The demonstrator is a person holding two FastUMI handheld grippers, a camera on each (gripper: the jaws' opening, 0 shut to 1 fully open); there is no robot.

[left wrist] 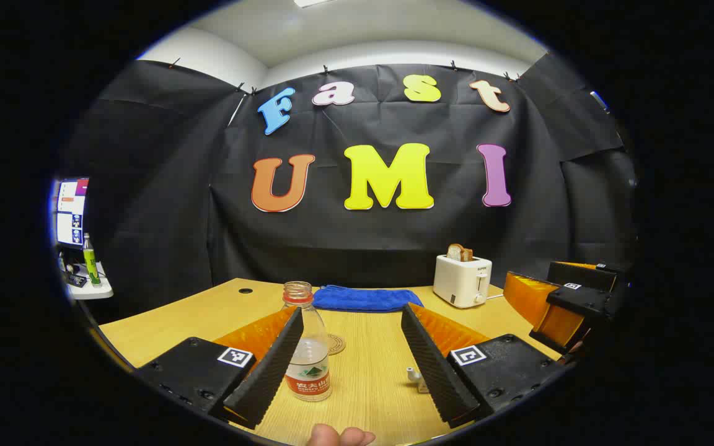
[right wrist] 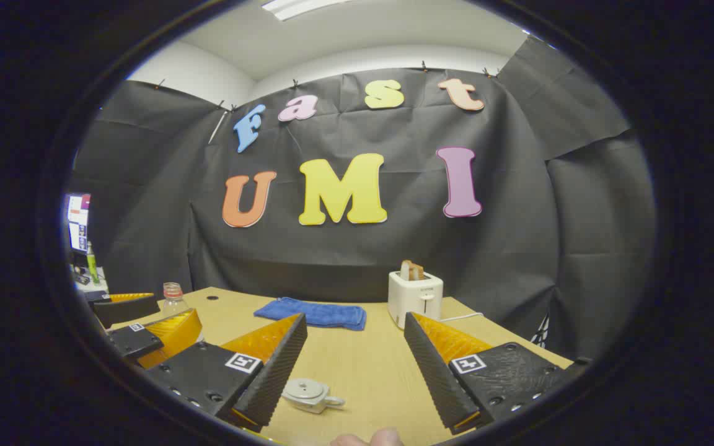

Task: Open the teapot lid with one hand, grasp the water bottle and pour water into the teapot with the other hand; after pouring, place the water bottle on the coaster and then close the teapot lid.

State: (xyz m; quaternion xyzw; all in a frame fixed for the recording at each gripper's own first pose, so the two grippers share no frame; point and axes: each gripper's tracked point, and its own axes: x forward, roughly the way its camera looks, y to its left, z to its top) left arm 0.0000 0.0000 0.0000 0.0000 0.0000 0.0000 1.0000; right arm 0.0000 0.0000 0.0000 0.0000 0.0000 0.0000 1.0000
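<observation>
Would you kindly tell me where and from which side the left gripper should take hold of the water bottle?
Grip the water bottle around its straight body near the label, coming level from the front. It stands upright and uncapped, so a low, level grip should keep it steady. The left gripper is open.

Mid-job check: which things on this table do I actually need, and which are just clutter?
Needed:
- water bottle, uncapped, between the open left gripper's fingers
- coaster behind it
- teapot, lid on, before the open right gripper

Clutter:
- blue cloth
- toaster with bread
- green bottle on the side table
</observation>
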